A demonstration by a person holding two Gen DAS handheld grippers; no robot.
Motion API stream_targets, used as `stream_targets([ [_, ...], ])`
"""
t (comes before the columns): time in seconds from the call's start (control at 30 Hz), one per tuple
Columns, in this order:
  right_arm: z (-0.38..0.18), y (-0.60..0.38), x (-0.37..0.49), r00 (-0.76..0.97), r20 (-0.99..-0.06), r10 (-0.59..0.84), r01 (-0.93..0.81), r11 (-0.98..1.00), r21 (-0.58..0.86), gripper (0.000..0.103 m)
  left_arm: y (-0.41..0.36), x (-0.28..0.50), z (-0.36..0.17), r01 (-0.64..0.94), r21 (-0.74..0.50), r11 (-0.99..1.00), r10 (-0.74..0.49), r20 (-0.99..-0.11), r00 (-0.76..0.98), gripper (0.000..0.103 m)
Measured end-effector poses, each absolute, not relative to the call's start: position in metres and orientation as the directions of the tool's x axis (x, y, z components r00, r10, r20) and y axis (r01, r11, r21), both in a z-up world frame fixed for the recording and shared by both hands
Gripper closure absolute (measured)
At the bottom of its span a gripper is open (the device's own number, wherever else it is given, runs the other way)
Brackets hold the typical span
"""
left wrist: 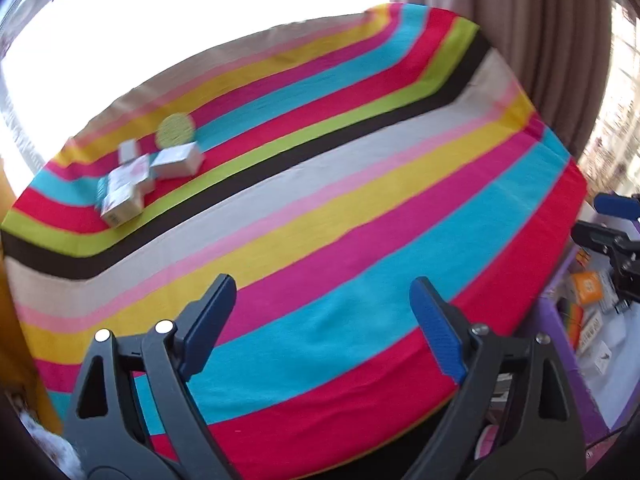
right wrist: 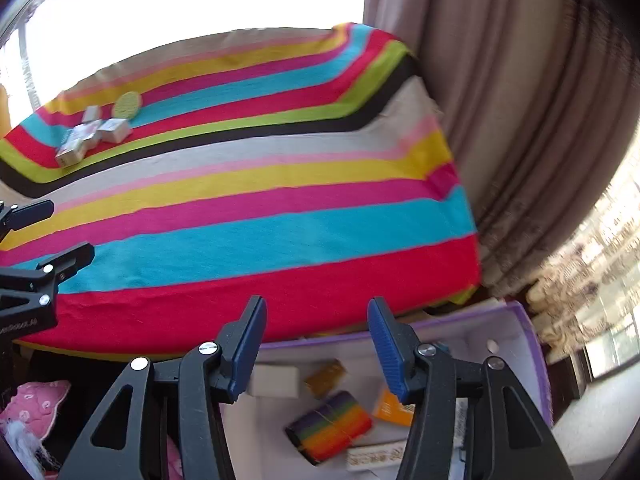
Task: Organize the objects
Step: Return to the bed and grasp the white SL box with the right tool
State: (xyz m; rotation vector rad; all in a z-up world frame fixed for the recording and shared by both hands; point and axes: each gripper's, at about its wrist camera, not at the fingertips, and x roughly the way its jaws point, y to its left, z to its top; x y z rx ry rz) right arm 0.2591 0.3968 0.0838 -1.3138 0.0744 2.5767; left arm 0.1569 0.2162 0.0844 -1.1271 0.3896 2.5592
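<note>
Sitting packed in purple bin (right wrist: 524,320): rainbow block (right wrist: 332,424), several boxes. Still waiting on striped bench (left wrist: 360,208): small boxes (left wrist: 132,180), green disc (left wrist: 176,130) (far corner). Left gripper (left wrist: 320,328), right gripper (right wrist: 316,344) hanging released, grasping nothing.

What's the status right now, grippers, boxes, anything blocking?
Left gripper open, empty. Right gripper open, empty, over purple bin. Small boxes and green disc wait on striped cloth. Path clear.

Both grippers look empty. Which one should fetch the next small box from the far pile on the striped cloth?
Probably left. The left gripper is wide open over the striped cloth, facing the small pale boxes. The right gripper hangs over the purple-rimmed bin, farther away.
</note>
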Motion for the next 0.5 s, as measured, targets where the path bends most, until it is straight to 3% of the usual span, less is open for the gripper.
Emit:
stream_targets([
  [0.27, 0.053, 0.264, 0.118, -0.563, -0.826, -0.043, 0.107, -0.994, -0.021, 0.045, 0.059, 0.080, 0.045, -0.017, 0.105, -0.994, -0.069, -0.756, -0.651, 0.012],
  [0.5, 0.026, 0.190, -0.018, -0.569, -0.806, -0.162, 0.317, -0.948, -0.034, 0.045, -0.005, 0.023, 0.034, 0.184, 0.085, -0.979, -0.181, -0.779, -0.600, 0.012],
])
